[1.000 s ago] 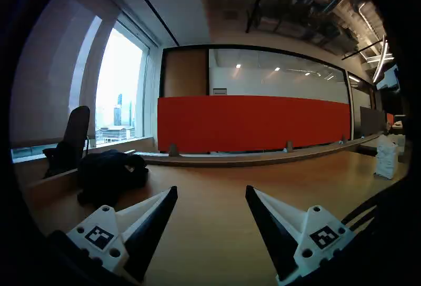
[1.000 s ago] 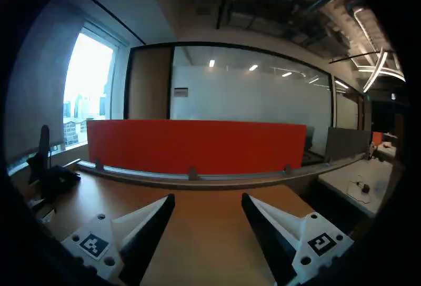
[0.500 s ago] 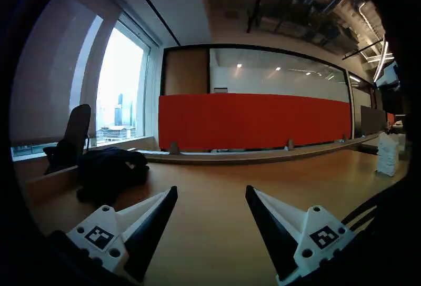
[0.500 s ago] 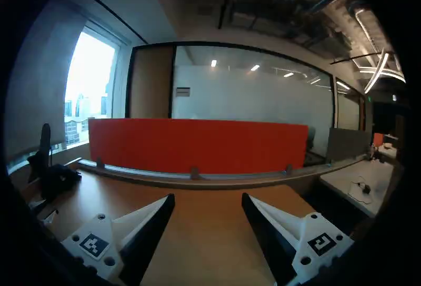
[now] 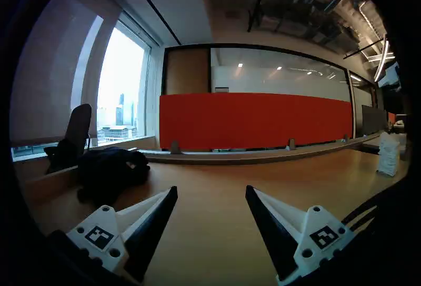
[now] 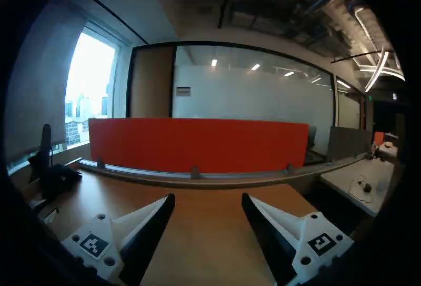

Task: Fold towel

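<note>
As they hang over the desk [image 5: 210,238], left claw [image 5: 210,188] and right claw [image 6: 207,195] gape wide (both empty).

We hold left gripper [image 5: 210,188] level, pointing forward, jaws spread wide, nothing between. Our right gripper [image 6: 208,196] level too, jaws parted, gripping nothing.

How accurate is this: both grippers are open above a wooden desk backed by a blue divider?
The divider is red, not blue, as the left gripper view shows. The left gripper and right gripper are open above the wooden desk.
</note>
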A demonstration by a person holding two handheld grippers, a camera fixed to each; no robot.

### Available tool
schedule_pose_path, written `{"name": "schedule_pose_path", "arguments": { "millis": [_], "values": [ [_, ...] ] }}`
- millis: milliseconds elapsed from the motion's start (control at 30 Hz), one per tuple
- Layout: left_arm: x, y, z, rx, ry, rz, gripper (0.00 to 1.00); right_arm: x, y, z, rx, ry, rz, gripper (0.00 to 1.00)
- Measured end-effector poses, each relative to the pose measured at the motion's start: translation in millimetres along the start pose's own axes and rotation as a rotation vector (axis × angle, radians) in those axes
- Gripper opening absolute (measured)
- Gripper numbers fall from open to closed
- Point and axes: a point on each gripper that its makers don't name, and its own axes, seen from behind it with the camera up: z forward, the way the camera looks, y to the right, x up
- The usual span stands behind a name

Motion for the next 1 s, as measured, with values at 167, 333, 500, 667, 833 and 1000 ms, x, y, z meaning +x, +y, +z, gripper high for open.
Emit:
{"name": "schedule_pose_path", "arguments": {
  "millis": [167, 333, 500, 667, 833, 1000],
  "values": [
    [-0.3, 0.2, 0.0, 0.0, 0.0, 0.0, 0.96, -1.7, 4.6, 0.6, -0.004, -0.004, 0.002, 0.98],
    [-1.0, -0.3, 0.0, 0.0, 0.0, 0.001, 0.96, -3.6, 7.7, 1.7, -0.006, -0.004, 0.004, 0.98],
    [-2.0, -0.9, 0.3, 0.001, 0.0, 0.001, 0.96, -5.6, 9.4, 2.6, -0.006, -0.008, 0.006, 0.98],
    [-3.7, -1.3, 1.0, 0.001, 0.0, 0.0, 0.96, -5.5, 13.9, 0.8, -0.006, -0.007, 0.013, 0.98],
    [-5.0, -1.1, 1.5, 0.001, 0.001, 0.001, 0.96, -2.0, 22.9, -1.0, -0.012, 0.005, 0.027, 0.98],
    [-6.3, -1.4, 1.9, 0.001, 0.0, 0.0, 0.96, 5.1, 33.2, -2.5, -0.018, 0.025, 0.046, 0.98]
  ]
}}
